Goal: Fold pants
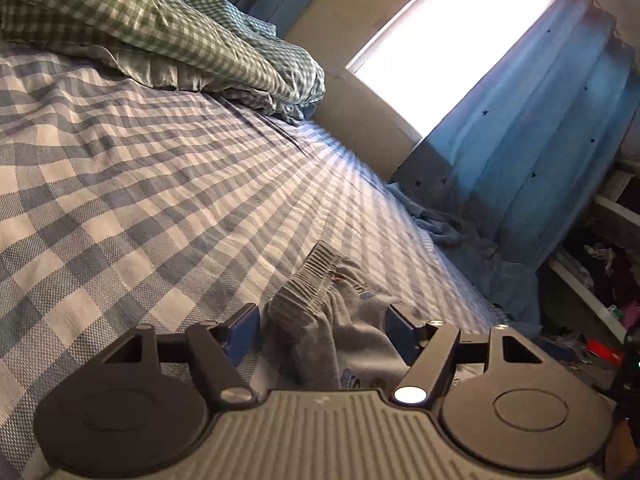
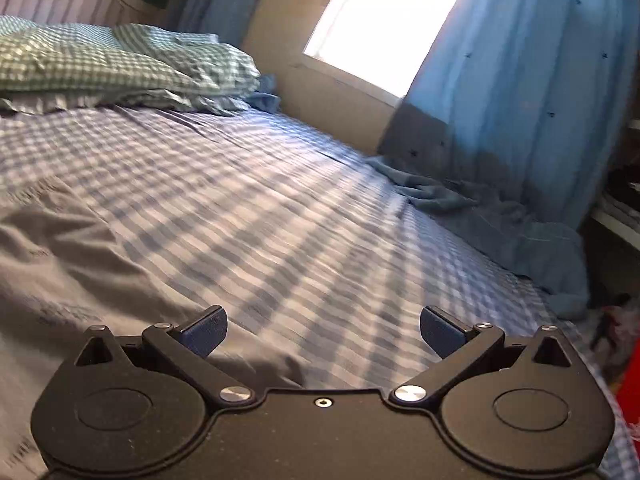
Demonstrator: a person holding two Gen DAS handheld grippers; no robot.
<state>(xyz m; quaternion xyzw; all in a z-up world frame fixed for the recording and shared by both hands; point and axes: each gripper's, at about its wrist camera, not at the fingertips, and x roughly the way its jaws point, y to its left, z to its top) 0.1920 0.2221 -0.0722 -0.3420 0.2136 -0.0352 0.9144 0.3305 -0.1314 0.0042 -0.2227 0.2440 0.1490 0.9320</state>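
Step, as I read it: grabbing a pants end to start or carry on a fold; fold state itself can't be judged from these views.

Left gripper (image 1: 322, 330): jaws apart, the grey pants (image 1: 344, 344) bunched in the gap between them. The ribbed cuff or waistband (image 1: 310, 280) sticks up at about 12 o'clock from the gap. The blue pads (image 1: 244, 330) do not look pressed on the cloth, so no grip yet. Next move calls for closing on the ribbed edge, catching all layers, then lifting without dragging the bedsheet (image 1: 120, 184).

Right gripper (image 2: 322, 330): jaws wide apart, nothing between them, only checked sheet ahead. In that view the grey cloth lies at 9 to 10 o'clock of the gripper, reaching under its left side. To help, the right one needs to swing toward 9 o'clock onto the fabric.

Pants lie on the bed, on the near side, well apart from the pillow (image 1: 152, 28) at 11 o'clock. Blue curtain (image 1: 532, 140) at 2 o'clock, not involved.
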